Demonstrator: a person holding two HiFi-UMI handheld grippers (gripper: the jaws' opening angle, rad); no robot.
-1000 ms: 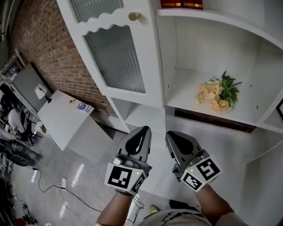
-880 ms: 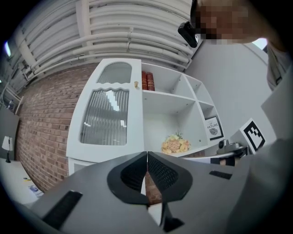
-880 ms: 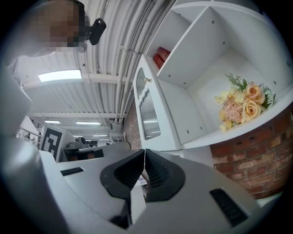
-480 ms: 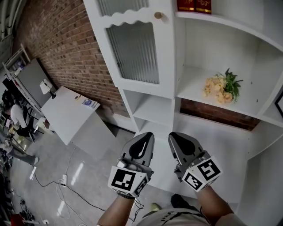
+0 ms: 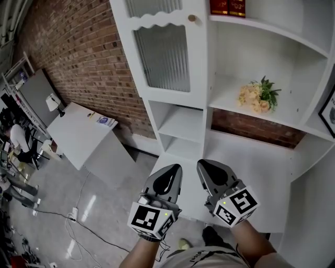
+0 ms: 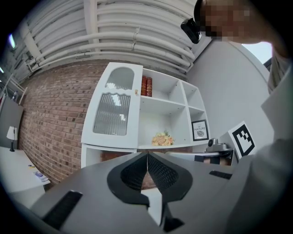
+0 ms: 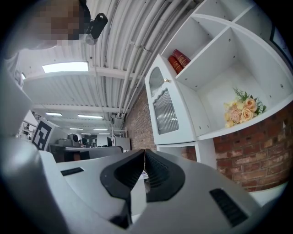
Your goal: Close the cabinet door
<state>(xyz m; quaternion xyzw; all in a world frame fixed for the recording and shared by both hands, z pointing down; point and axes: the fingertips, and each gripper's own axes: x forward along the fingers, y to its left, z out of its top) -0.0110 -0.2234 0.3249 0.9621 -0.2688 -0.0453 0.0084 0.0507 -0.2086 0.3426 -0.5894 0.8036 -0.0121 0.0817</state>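
The white cabinet door (image 5: pixel 167 52), with ribbed glass and a small brass knob (image 5: pixel 192 18), lies across the left column of the white shelf unit (image 5: pixel 251 152); no gap shows at its knob edge. It also shows in the left gripper view as the door (image 6: pixel 114 107) and in the right gripper view as the door (image 7: pixel 165 109). My left gripper (image 5: pixel 172 170) and right gripper (image 5: pixel 205 165) hang side by side below and well short of the cabinet, both shut and empty. The jaw tips meet in the left gripper (image 6: pixel 147 154) and the right gripper (image 7: pixel 144 151).
A bunch of flowers (image 5: pixel 259 97) lies on an open shelf, red books (image 5: pixel 227 6) stand above it and a framed picture (image 5: pixel 330 112) stands at the right. A brick wall (image 5: pixel 78 52), a white table (image 5: pixel 78 133) and floor cables (image 5: pixel 78 225) are to the left.
Both grippers and the view have drawn back from the cabinet, which now looks smaller and farther off. The jaws stayed shut throughout.
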